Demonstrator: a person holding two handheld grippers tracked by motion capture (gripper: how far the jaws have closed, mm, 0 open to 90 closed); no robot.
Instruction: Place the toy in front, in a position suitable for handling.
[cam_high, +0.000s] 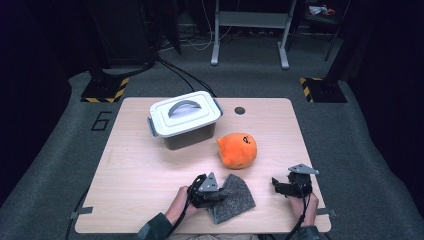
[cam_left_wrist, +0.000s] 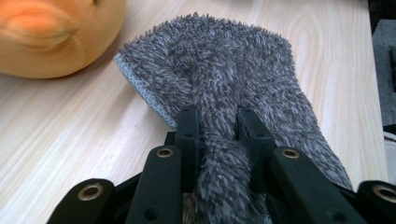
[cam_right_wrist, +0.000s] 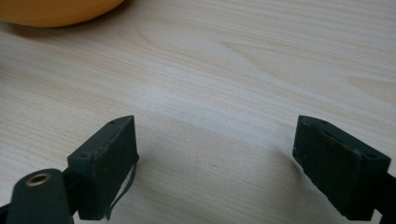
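Fingers (cam_left_wrist: 189, 135) of the left gripper (cam_left_wrist: 217, 133) squeeze a bunched fold of the grey fuzzy cloth (cam_left_wrist: 224, 84), so they are gripping it. The right gripper (cam_right_wrist: 215, 154) has its fingers (cam_right_wrist: 109, 158) wide apart, with only bare table (cam_right_wrist: 233, 60) between them.

The cloth lies flat on the table near the front edge, between the two hands, and just in front of the orange plush toy (cam_high: 237, 150). In the high view its long side runs from the left gripper (cam_high: 205, 190) up and away to the right, toward the toy. One end of the cloth is tucked in the fingers; the other end spreads out wide.

I count one cloth, one plush toy, one white box with a grey handle (cam_high: 184, 119), and two grippers.

The part of the cloth under the left gripper is hidden. In the left gripper view the plush toy (cam_left_wrist: 51, 32) is cut off at the top corner. The small dark mark on the toy's top is too small to make out.
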